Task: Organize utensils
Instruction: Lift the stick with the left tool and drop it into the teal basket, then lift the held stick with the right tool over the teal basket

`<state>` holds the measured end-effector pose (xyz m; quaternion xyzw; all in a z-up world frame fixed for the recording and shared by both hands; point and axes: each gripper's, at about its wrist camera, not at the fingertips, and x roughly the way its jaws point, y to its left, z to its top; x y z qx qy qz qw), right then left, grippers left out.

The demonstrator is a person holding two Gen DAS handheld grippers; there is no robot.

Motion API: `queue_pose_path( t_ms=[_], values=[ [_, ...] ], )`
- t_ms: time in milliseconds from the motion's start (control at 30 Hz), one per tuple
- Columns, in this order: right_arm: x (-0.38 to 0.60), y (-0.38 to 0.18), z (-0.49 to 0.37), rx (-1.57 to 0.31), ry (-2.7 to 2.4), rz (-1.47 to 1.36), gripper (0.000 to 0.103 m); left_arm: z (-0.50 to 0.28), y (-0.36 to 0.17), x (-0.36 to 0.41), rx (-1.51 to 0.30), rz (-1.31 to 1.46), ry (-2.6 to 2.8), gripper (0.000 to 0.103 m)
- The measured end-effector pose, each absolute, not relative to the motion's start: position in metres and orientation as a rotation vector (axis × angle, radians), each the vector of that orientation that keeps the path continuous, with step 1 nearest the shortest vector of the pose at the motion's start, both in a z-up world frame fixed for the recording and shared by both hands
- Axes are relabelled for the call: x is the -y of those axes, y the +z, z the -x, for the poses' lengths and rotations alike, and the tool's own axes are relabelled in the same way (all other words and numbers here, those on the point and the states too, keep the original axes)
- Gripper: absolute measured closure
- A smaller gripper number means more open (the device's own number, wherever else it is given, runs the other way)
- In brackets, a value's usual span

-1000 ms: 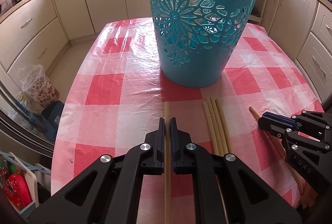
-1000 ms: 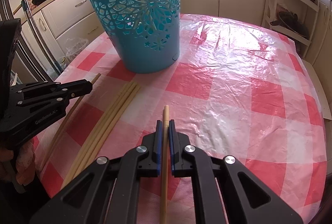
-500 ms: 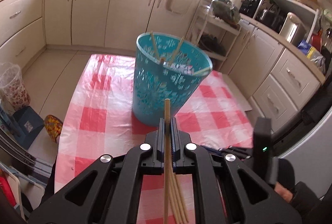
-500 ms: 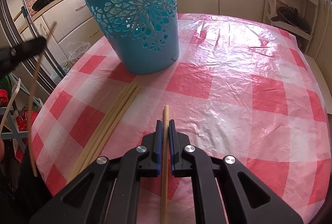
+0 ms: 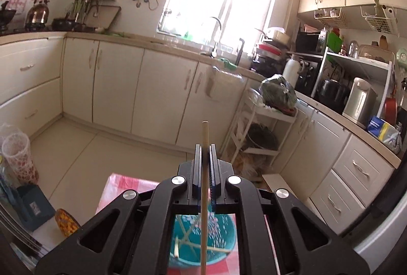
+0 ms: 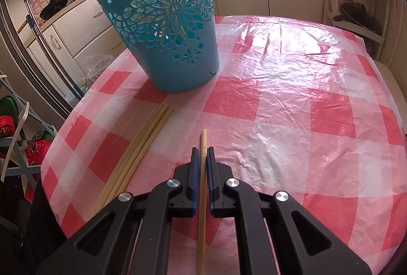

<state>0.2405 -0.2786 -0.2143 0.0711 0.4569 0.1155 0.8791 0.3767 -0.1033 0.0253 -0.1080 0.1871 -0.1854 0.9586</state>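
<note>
The left tongs are held high above the blue basket, nearly level, pinching a chopstick. The right tongs are angled down at the surface, clamped on another chopstick.

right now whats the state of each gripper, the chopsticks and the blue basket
left gripper: shut on a chopstick, raised above the basket
right gripper: shut on a chopstick, low over the table
loose chopsticks: three lying side by side on the table
blue basket: upright on the table, some chopsticks already inside
</note>
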Motion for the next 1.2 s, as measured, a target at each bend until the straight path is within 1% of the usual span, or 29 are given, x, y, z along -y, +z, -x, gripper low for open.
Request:
queue_pose_path(
  t_ms=[67, 200, 433, 600, 700, 767, 833, 900, 967, 1033, 1133, 1200],
  values=[
    [0.280, -0.214, -0.241, -0.953, 0.245, -0.154, 0.096, -0.388, 0.028, 0.111, -0.321, 0.197, -0.297, 0.098],
    [0.281, -0.214, -0.241, -0.954, 0.251, -0.164, 0.096, -0.415, 0.016, 0.119, -0.294, 0.196, -0.178, 0.098],
    [0.280, -0.213, -0.240, -0.952, 0.251, -0.172, 0.096, -0.435, -0.033, 0.133, -0.349, 0.151, -0.135, 0.098],
    [0.280, -0.213, -0.239, -0.952, 0.251, -0.174, 0.096, -0.429, -0.067, 0.141, -0.435, 0.067, -0.161, 0.098],
    [0.280, -0.213, -0.239, -0.951, 0.252, -0.178, 0.096, -0.419, -0.079, 0.134, -0.472, 0.045, -0.172, 0.096],
    [0.280, -0.213, -0.240, -0.952, 0.253, -0.181, 0.096, -0.408, -0.081, 0.125, -0.482, 0.042, -0.175, 0.084],
    [0.281, -0.213, -0.240, -0.951, 0.253, -0.183, 0.096, -0.393, -0.081, 0.112, -0.470, 0.041, -0.152, 0.049],
    [0.281, -0.213, -0.240, -0.952, 0.254, -0.188, 0.096, -0.376, -0.081, 0.094, -0.451, 0.051, -0.117, 0.038],
    [0.281, -0.214, -0.239, -0.952, 0.255, -0.191, 0.096, -0.361, -0.086, 0.073, -0.457, 0.076, -0.093, 0.033],
    [0.281, -0.213, -0.239, -0.952, 0.256, -0.190, 0.095, -0.350, -0.096, 0.052, -0.473, 0.112, -0.057, 0.022],
    [0.279, -0.212, -0.238, -0.956, 0.274, -0.189, 0.088, -0.345, -0.134, 0.021, -0.579, 0.179, -0.010, 0.020],
    [0.275, -0.211, -0.236, -0.960, 0.264, -0.161, 0.087, -0.346, -0.161, 0.010, -0.647, 0.196, 0.009, 0.020]
  ],
)
